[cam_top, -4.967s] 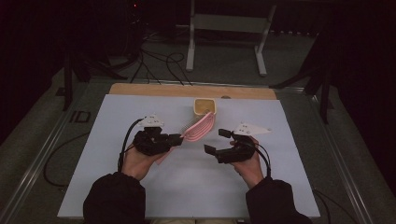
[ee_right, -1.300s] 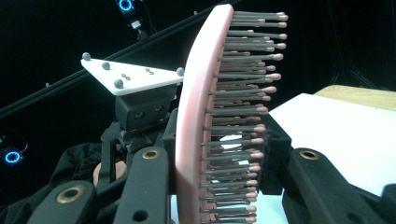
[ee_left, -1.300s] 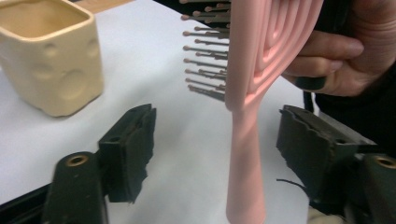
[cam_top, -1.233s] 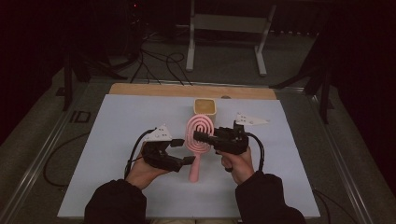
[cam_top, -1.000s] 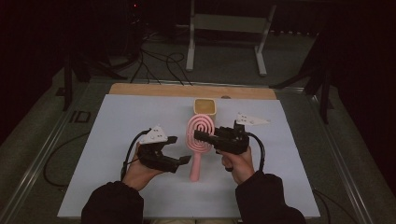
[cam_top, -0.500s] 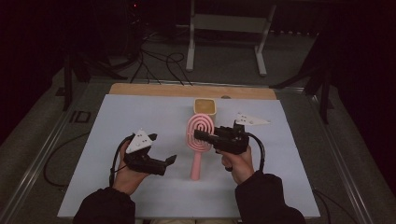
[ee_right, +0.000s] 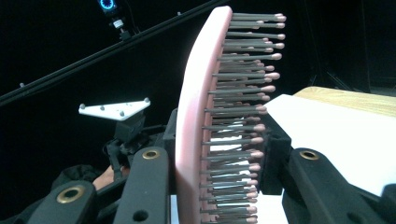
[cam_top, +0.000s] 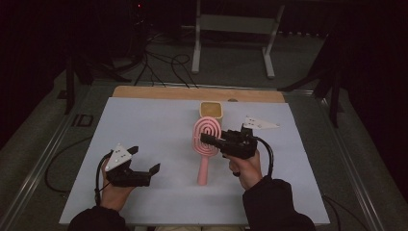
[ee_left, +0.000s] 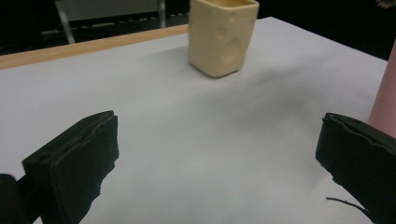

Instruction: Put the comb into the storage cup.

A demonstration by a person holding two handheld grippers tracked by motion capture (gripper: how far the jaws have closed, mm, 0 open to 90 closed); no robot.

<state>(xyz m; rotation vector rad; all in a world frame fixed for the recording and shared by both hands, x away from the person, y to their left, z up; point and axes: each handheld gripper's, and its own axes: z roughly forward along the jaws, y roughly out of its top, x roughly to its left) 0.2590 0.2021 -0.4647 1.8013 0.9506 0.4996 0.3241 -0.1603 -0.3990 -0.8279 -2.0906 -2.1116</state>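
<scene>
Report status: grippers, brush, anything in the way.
Right gripper shut on brush head. Left gripper open, empty, left of the handle. Cup just beyond the brush; nothing else close.

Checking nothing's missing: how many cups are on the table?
1. A cream cup stands at the far middle of the table, just behind the pink brush.

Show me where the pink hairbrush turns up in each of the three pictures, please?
High view: the pink hairbrush lies mid-table, its round head clamped by the right tongs.
Left gripper view: a pink strip at the right edge, beside the open left tongs.
Right gripper view: centre, seen edge-on with bristles pointing right.
Shared landmark: the white table sheet.
</scene>
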